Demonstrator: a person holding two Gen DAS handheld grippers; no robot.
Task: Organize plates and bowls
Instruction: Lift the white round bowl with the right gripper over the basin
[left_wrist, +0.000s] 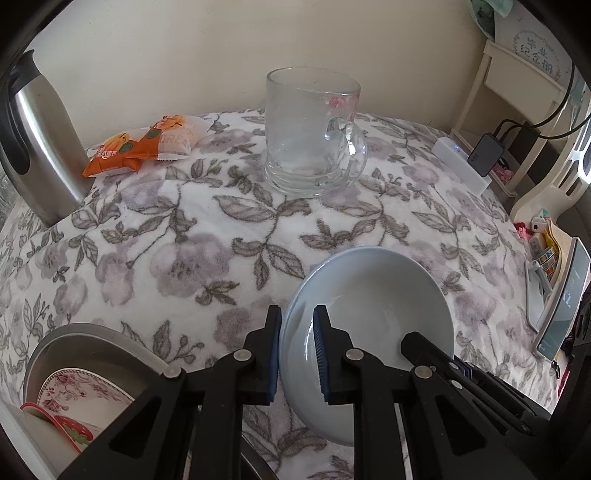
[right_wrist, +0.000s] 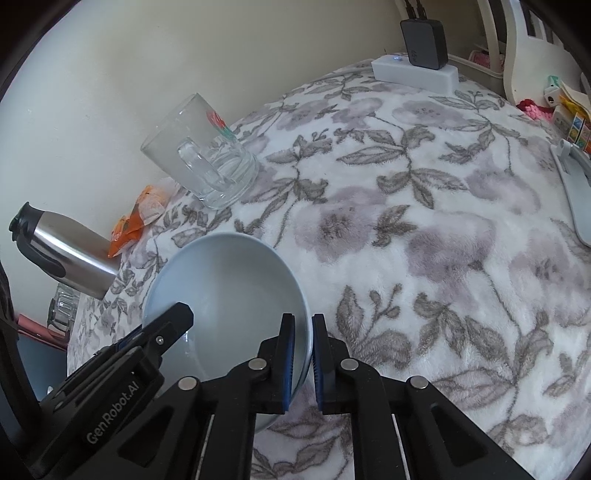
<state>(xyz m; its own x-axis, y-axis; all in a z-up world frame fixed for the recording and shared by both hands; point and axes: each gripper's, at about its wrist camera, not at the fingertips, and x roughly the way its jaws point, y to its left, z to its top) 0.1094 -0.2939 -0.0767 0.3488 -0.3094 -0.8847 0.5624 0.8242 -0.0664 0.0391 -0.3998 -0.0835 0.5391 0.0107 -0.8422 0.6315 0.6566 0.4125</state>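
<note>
A pale blue bowl (left_wrist: 369, 295) is held tilted above the floral cloth by both grippers. My left gripper (left_wrist: 297, 325) is shut on its left rim, one finger inside and one outside. My right gripper (right_wrist: 303, 332) is shut on its right rim, and the bowl also shows in the right wrist view (right_wrist: 229, 280). The right gripper's fingers (left_wrist: 424, 350) show at the bowl's far edge in the left wrist view. A metal basin (left_wrist: 88, 339) at the lower left holds a floral plate (left_wrist: 81, 387) and a strawberry-pattern dish (left_wrist: 70, 432).
A glass mug (left_wrist: 310, 133) stands at the back centre. A steel thermos (left_wrist: 40, 147) and orange snack packets (left_wrist: 144, 144) are at the left. A white power strip with a charger (left_wrist: 465, 162), a phone on a stand (left_wrist: 561, 306) and a shelf are at the right.
</note>
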